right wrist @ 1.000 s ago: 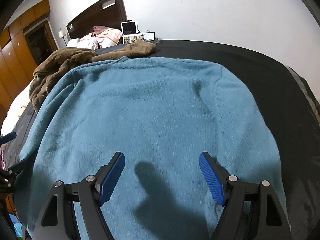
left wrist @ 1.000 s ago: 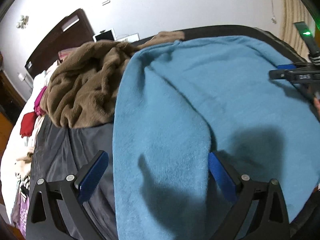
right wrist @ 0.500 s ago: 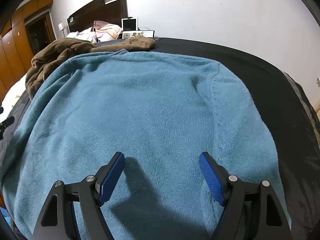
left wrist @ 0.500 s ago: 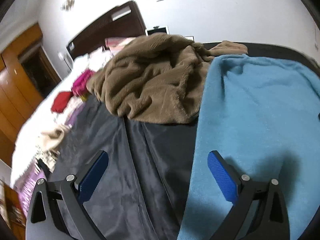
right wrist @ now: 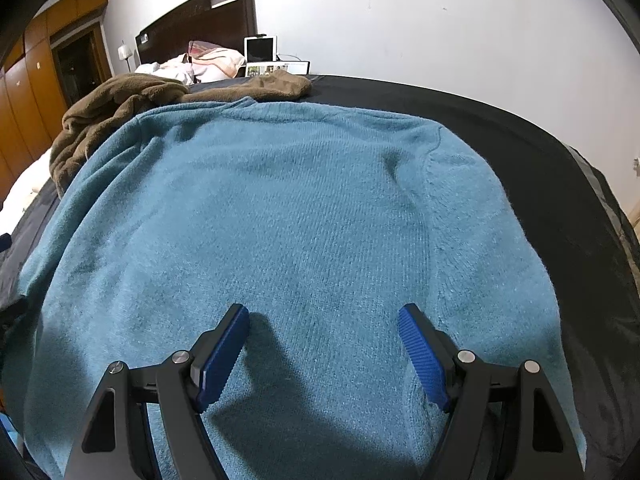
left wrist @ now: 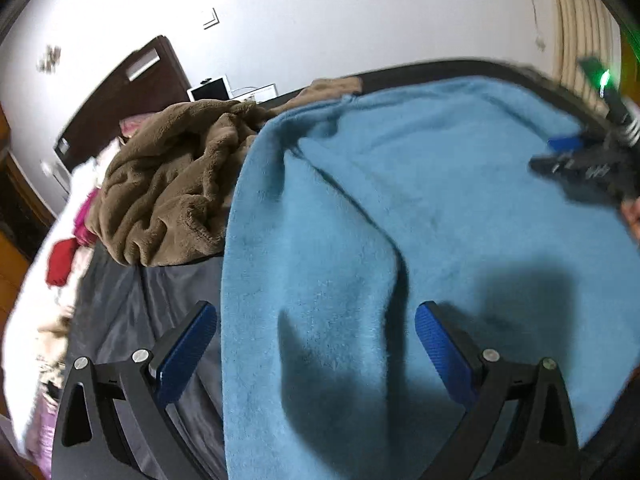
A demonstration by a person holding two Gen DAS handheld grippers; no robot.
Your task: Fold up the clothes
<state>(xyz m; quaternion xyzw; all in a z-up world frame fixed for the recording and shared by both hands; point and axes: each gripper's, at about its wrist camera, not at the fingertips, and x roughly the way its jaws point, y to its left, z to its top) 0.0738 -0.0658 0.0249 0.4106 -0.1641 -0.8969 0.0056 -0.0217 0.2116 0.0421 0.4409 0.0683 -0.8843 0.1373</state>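
Bedroom with a white wall (right wrist: 400, 20), a dark headboard (right wrist: 200, 20) and wooden wardrobes (right wrist: 36, 80) to the left. On the bed, a black cover (right wrist: 520, 152) spread wide, grey and creased at its left side in the left wrist view. Flat on that cover, face down or up cannot be told, a blue sweater (right wrist: 300, 220), neckline toward the headboard, shoulders squared, 1 sleeve folded along each side. Touching its far left shoulder, a crumpled brown blanket (right wrist: 120, 100), heaped beside the sweater and trailing along its collar. Beyond the blanket, pink and white bedding (right wrist: 208, 60), a white tablet (right wrist: 261, 49) propped upright, and a photo frame (right wrist: 276, 68) just below it. At the bed's left edge in the left wrist view, a red cloth (left wrist: 60, 256) and a magenta one (left wrist: 84, 220) on white sheets.

Left gripper (left wrist: 316, 344) spread wide, nothing between its blue pads (left wrist: 188, 352); left pad over the grey cover, right pad over the sweater, straddling the sweater's left sleeve edge. Contact with the fabric cannot be told.

Right gripper (right wrist: 324, 352) likewise spread wide and holding nothing, both pads (right wrist: 420, 352) above the sweater's lower body near the hem, shadows cast on the knit beneath. Seen blurred at the right rim of the left wrist view, well apart from the left tool, with a green light above it.
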